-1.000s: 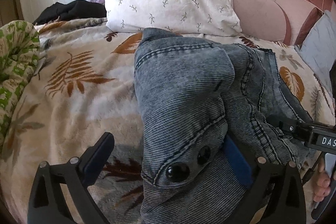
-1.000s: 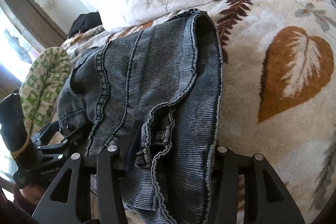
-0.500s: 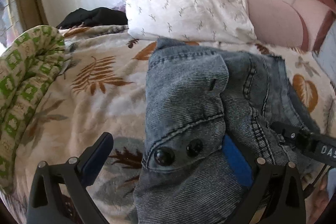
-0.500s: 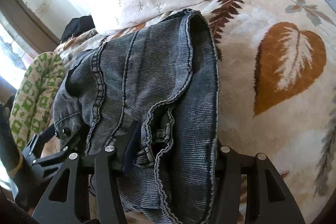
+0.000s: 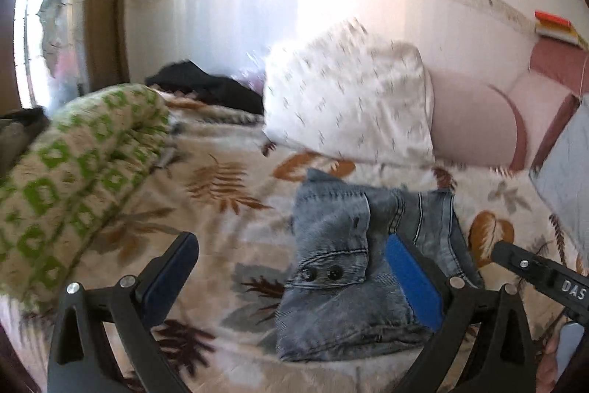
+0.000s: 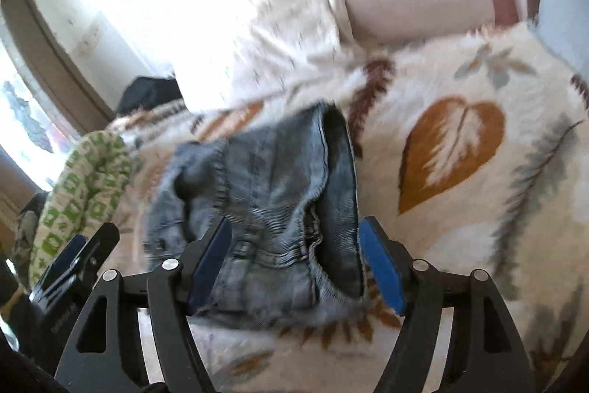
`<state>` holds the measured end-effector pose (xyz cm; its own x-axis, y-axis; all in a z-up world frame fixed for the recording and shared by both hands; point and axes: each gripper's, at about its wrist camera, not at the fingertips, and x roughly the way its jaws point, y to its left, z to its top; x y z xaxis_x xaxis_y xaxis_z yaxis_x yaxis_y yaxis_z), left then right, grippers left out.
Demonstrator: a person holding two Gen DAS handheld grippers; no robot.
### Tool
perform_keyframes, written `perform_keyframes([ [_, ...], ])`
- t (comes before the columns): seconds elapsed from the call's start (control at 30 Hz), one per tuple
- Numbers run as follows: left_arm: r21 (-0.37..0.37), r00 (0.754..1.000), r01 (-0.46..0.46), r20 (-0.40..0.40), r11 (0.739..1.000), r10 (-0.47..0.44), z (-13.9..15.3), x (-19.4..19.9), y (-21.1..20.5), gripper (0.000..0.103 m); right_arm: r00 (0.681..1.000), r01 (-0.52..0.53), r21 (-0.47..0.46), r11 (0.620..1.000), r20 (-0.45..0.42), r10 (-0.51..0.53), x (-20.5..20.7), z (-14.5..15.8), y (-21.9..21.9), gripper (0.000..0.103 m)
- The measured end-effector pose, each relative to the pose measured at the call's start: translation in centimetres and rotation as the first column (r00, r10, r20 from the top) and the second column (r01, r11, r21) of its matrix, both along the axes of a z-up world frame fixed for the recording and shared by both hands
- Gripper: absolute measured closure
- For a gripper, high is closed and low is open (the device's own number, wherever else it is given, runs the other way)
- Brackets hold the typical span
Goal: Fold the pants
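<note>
The folded jeans [image 5: 349, 267] are lying in a compact bundle on the leaf-patterned blanket [image 5: 221, 209] of the bed, just in front of the white pillow [image 5: 349, 105]. The left gripper [image 5: 291, 267] is hanging over them with jaws wide apart, gripping nothing. The right gripper [image 6: 294, 260] is opening its jaws, the denim lying between them unclamped.

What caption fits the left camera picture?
Folded jeans lie on the leaf-print blanket, left gripper open.

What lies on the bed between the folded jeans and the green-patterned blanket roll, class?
Only bare leaf-print bedspread separates the folded jeans from the green-patterned blanket roll, seen in the left wrist view.
</note>
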<state>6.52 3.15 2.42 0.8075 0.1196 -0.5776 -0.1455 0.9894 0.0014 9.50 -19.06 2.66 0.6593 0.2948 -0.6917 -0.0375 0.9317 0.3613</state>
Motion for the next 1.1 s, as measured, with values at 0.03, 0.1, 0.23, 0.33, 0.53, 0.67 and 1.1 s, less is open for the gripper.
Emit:
perform_keyframes([
  [0.03, 0.007, 1.0, -0.011, 0.013, 1.0, 0.011, 0.5, -0.8, 0.2, 0.0, 1.0, -0.001, -0.004, 1.0, 0.018, 0.001, -0.6, 0.6, 0.0, 0.031],
  [0.1, 0.021, 0.999, -0.035, 0.028, 0.999, 0.034, 1.5, -2.7, 0.5, 0.0, 0.998, -0.005, -0.013, 1.0, 0.068, 0.006, -2.3, 2.1, 0.2, 0.031],
  [0.23, 0.058, 0.998, -0.057, 0.044, 0.997, 0.054, 2.8, -6.3, 0.9, 0.0, 0.986, -0.005, -0.037, 0.999, 0.167, 0.011, -5.8, 4.6, 0.8, 0.027],
  [0.33, 0.109, 0.996, -0.068, 0.07, 0.992, 0.06, 3.5, -8.9, 0.8, 0.0, 0.973, -0.007, -0.046, 0.999, 0.229, 0.017, -8.3, 5.7, 1.2, 0.022],
  [0.53, 0.159, 0.996, -0.024, 0.086, 0.987, 0.011, 5.4, -12.3, -0.2, 0.0, 0.945, -0.025, -0.093, 0.995, 0.323, 0.053, -12.9, 6.8, 2.5, 0.021],
  [0.67, 0.178, 0.993, -0.021, 0.116, 0.984, 0.001, 6.8, -14.1, -0.7, 0.0, 0.916, -0.021, -0.117, 0.993, 0.395, 0.066, -15.6, 7.5, 3.2, 0.019],
  [1.1, 0.174, 0.994, -0.001, 0.108, 0.985, -0.018, 7.3, -16.3, -0.6, 0.0, 0.845, 0.025, -0.171, 0.985, 0.53, 0.071, -20.2, 8.3, 4.9, 0.017],
])
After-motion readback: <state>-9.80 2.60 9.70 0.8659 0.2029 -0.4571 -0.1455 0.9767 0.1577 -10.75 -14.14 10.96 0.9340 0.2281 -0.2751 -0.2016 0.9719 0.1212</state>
